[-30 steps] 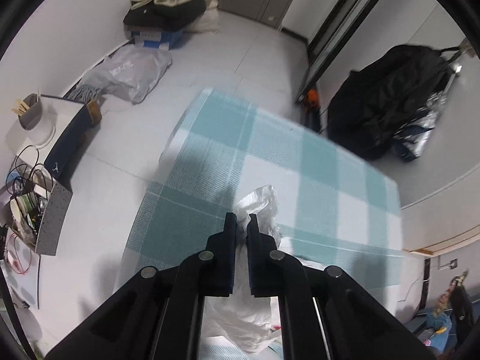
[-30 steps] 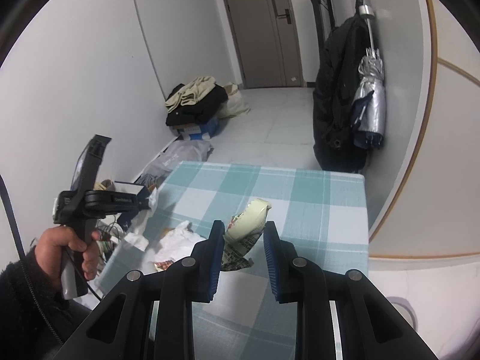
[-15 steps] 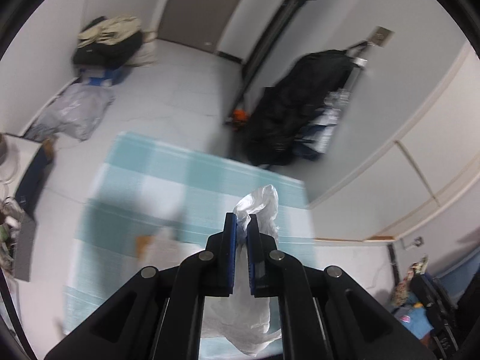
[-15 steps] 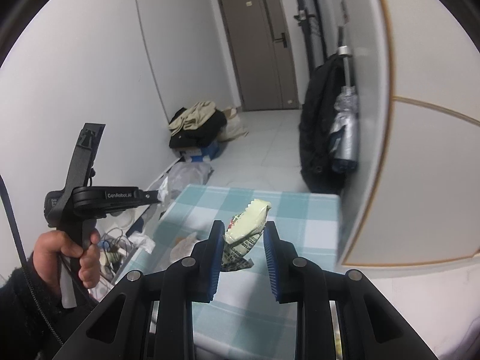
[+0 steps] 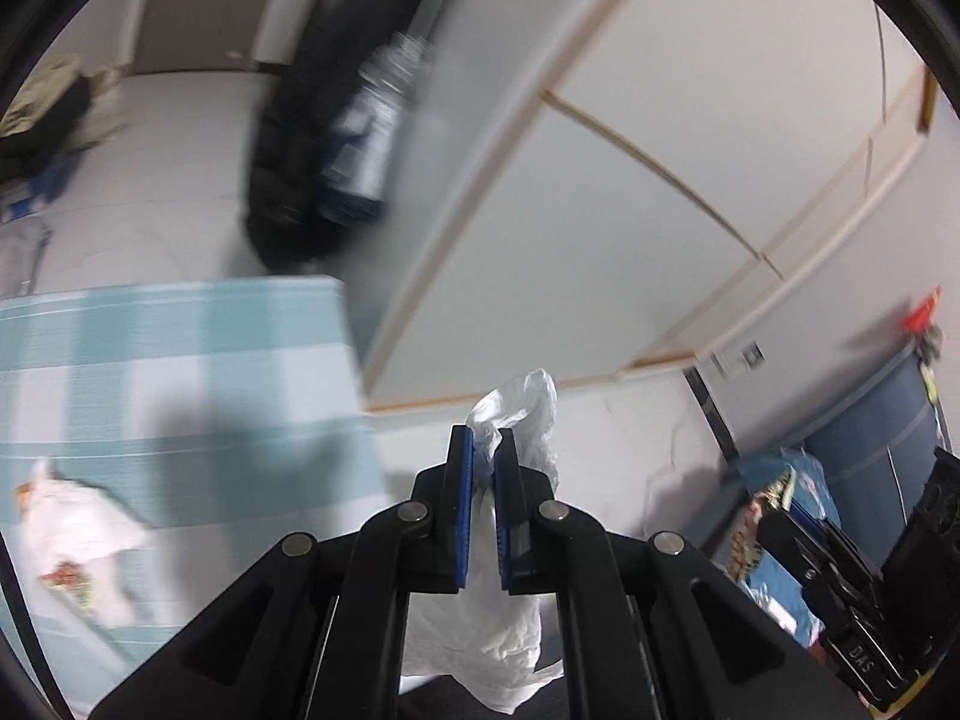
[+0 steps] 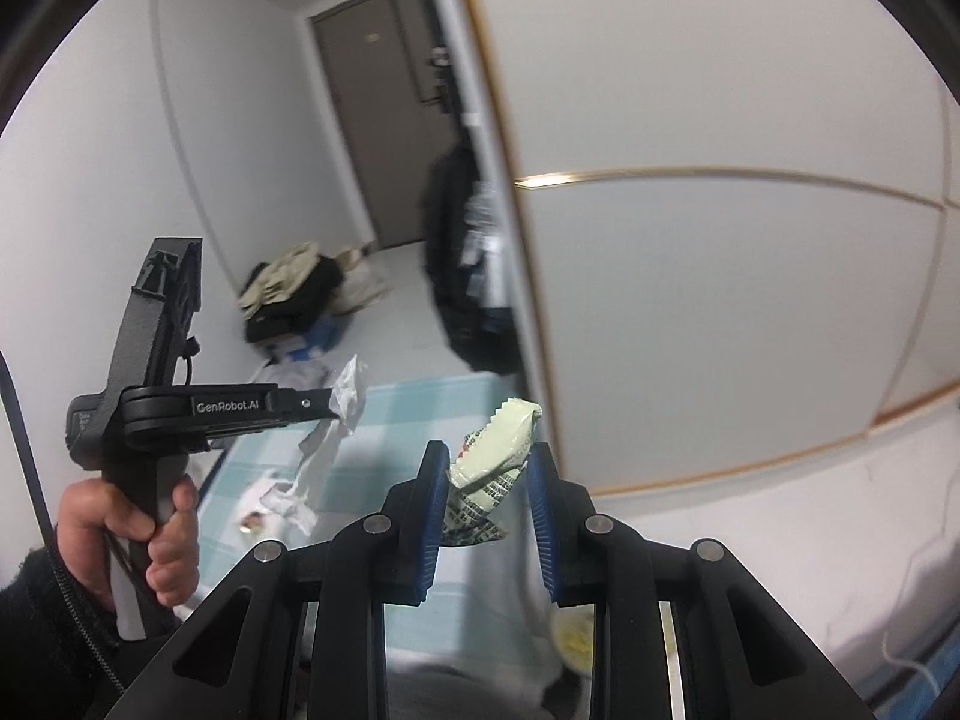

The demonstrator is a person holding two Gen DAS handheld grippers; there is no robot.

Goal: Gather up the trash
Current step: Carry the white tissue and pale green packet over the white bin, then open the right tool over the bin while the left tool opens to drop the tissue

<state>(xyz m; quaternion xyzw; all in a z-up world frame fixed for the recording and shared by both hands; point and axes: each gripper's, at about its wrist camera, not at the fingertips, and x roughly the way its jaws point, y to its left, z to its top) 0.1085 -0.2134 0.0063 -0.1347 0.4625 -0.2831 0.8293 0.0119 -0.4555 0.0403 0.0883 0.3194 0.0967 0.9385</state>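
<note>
My left gripper (image 5: 485, 441) is shut on a crumpled white plastic bag (image 5: 516, 426), which hangs down below the jaws, lifted off past the right edge of the checked table (image 5: 180, 348). From the right wrist view the same left gripper (image 6: 327, 405) shows at the left, held by a hand (image 6: 150, 534), with the white bag (image 6: 336, 420) dangling over the table. My right gripper (image 6: 487, 483) is shut on a pale green snack wrapper (image 6: 492, 456), raised above the table's near right corner. More white paper trash (image 5: 78, 534) with food scraps lies on the table at the left.
A white panelled wall (image 6: 720, 300) stands close on the right. A black coat with a silver umbrella (image 6: 474, 264) hangs by it. Clothes are piled (image 6: 294, 288) on the floor near a grey door (image 6: 384, 138). Blue bags and a black case (image 5: 840, 540) sit at lower right.
Both grippers have swung to the right and lifted, each still gripping its trash. The table has slid left in both views and the white wall now fills the right.
</note>
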